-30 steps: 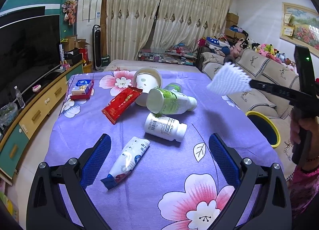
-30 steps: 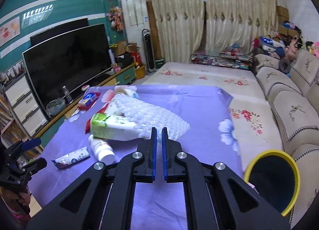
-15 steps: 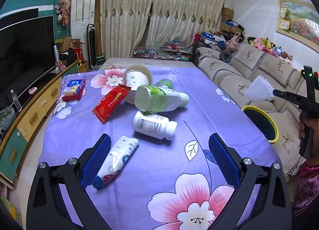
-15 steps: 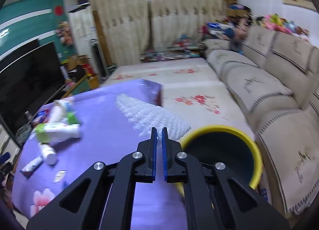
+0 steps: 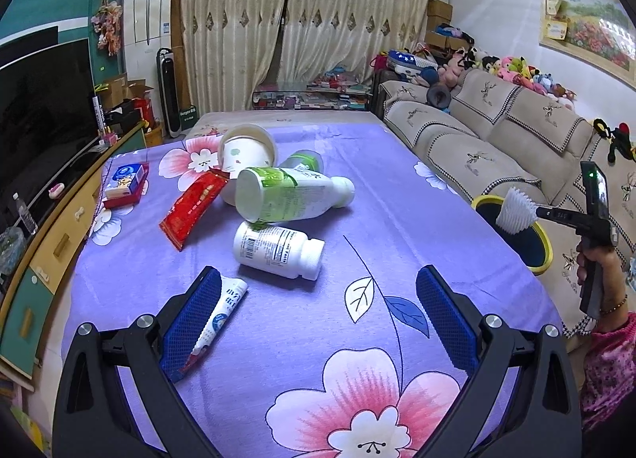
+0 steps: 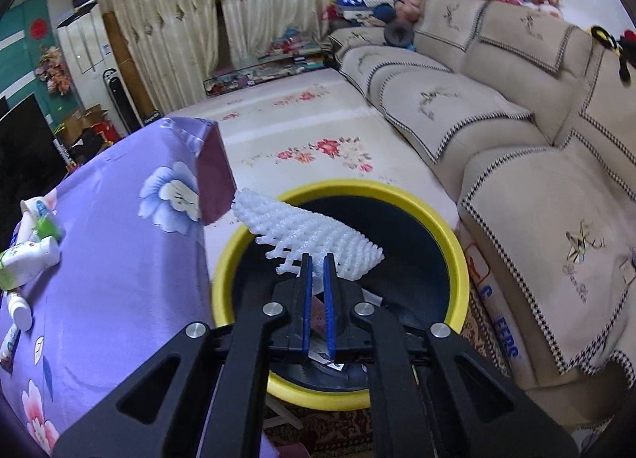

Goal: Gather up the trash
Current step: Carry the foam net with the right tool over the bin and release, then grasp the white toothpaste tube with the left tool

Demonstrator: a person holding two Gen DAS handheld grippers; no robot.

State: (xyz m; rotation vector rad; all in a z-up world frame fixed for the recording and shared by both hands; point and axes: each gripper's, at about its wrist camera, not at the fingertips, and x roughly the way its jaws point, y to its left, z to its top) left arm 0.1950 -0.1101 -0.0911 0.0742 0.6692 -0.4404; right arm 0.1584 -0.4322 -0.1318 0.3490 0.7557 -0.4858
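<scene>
My right gripper (image 6: pixel 317 265) swung off the table (image 5: pixel 397 187) since a second ago, now over the yellow-rimmed bin (image 6: pixel 457 243), clamped on the white foam net (image 6: pixel 310 223), left gripper (image 5: pixel 318 319) spread wide above the tube (image 5: pixel 222 311), bottles near.

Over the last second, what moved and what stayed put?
The right hand-held gripper, shut on the white foam fruit net, carried it off the table, rightward and down, and now holds it over the yellow-rimmed trash bin. Not released. The left hand-held gripper stayed open, drifting slightly along the table. The pill bottle, drink bottle and red wrapper are unmoved.
</scene>
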